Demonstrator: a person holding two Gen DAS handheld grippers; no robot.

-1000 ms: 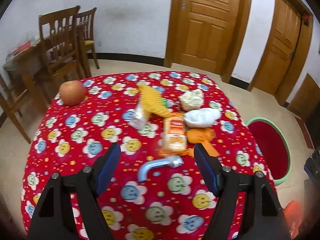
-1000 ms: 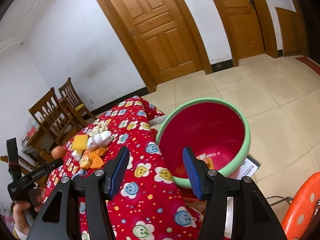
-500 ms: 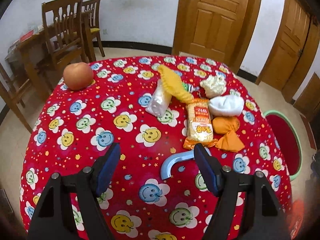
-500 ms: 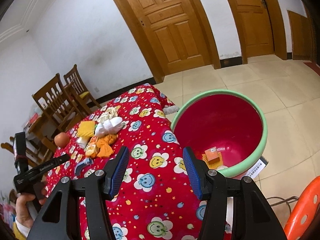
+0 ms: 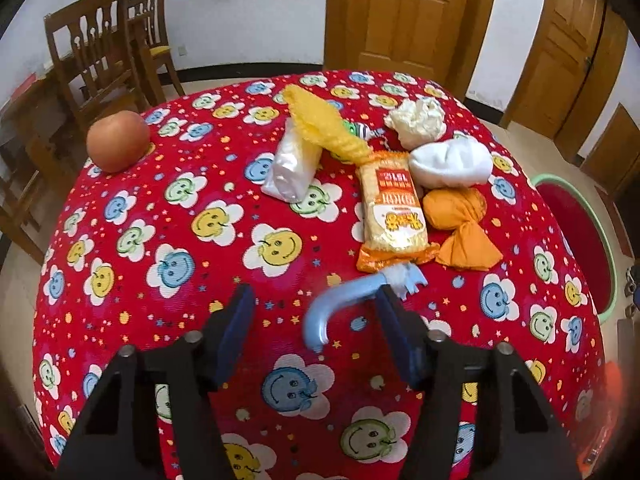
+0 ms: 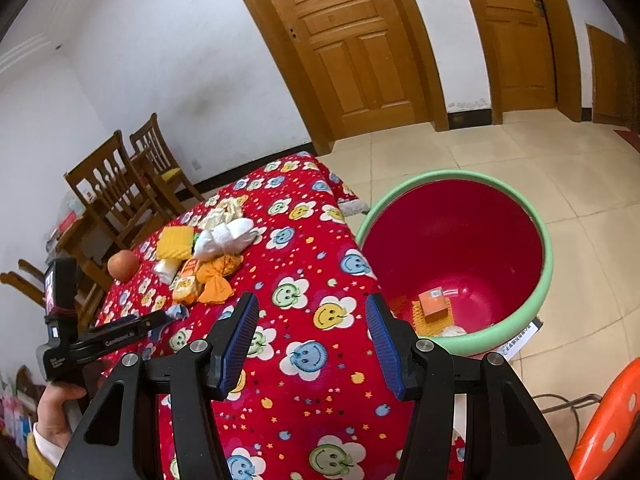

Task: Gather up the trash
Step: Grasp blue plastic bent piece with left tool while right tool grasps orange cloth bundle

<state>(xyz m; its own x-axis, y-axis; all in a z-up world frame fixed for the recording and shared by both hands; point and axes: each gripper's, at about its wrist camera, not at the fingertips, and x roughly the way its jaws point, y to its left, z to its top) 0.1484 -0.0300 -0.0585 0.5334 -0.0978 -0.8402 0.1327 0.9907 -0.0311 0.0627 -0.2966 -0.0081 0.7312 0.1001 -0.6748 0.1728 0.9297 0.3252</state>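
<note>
Two grippers are in view. The left gripper (image 5: 314,312) hangs low over the worktop (image 5: 168,216), and its jaws have just been closing; a pale blue bent plastic piece (image 5: 340,300) lies between them. Its curved end sits in the gap, and its toothed end passes behind the right-hand finger, which looks to touch it, while the left-hand finger stands clear of it, so the jaws are still spread and not pinching. Just beyond the blue piece lies an orange snack wrapper (image 5: 392,216), touching its toothed end. Beside the wrapper sit an orange knotted bag (image 5: 460,224), a white bundle (image 5: 452,164) and a crumpled tissue (image 5: 418,120). To the wrapper's other side a yellow foam net (image 5: 324,128) leans on a small white packet (image 5: 290,168). An apple (image 5: 118,140) rests well apart near the worktop's far-left edge.

The right gripper (image 6: 312,344) hovers over the near corner of the flowered cloth, jaws spread with nothing between them. Just beside the worktop stands a red bin with a green rim (image 6: 536,224), holding an orange box (image 6: 434,304) and some scraps. A hand (image 6: 56,416) holding the left gripper shows at the lower left of the right wrist view.
</note>
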